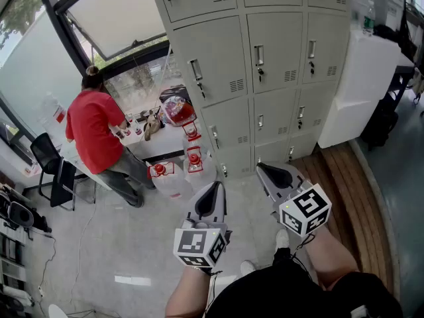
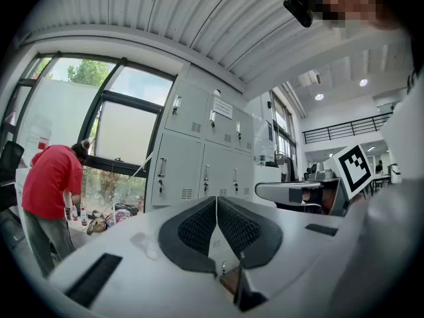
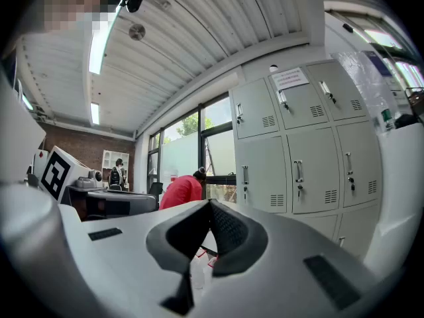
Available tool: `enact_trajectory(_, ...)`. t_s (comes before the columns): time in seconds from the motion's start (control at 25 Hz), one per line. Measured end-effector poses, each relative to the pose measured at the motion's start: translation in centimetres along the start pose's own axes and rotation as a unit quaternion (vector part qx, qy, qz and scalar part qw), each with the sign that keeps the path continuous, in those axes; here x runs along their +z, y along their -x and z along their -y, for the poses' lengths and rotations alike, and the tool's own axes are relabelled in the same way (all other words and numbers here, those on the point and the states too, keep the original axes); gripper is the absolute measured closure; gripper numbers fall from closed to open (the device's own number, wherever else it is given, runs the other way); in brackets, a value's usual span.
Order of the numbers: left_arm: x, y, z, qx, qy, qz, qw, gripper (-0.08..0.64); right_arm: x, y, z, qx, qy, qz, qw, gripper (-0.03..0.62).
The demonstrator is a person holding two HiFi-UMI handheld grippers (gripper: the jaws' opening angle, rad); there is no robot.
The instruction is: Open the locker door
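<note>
A bank of grey metal lockers fills the wall ahead, every door closed, each with a small upright handle and a vent; one such door is at centre left. The same lockers show beyond the left jaws, and they also stand to the right of the right jaws. My left gripper hangs well short of the lockers over the floor, shut, nothing in it; its pads meet. My right gripper is beside it, a little nearer the bottom row, also shut and empty.
A person in a red shirt bends over a low table at the left, near the window. Red-capped water jugs stand on the floor before the lockers' left end. A white cabinet stands at the right; a black chair at the far left.
</note>
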State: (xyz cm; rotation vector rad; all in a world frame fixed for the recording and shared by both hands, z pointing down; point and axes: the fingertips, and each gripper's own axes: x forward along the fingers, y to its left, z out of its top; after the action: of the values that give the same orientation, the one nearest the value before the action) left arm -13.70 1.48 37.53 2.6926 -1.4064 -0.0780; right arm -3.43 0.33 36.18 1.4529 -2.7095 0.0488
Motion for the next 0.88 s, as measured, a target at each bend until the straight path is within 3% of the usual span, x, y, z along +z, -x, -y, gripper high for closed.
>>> enact_trajectory(0.88,-0.34,-0.23,-0.11,0.001,0.001,-0.009,1.0000,0.540,0.34,-0.69,0.49,0.004,0.007,0.001,1.000,0.538)
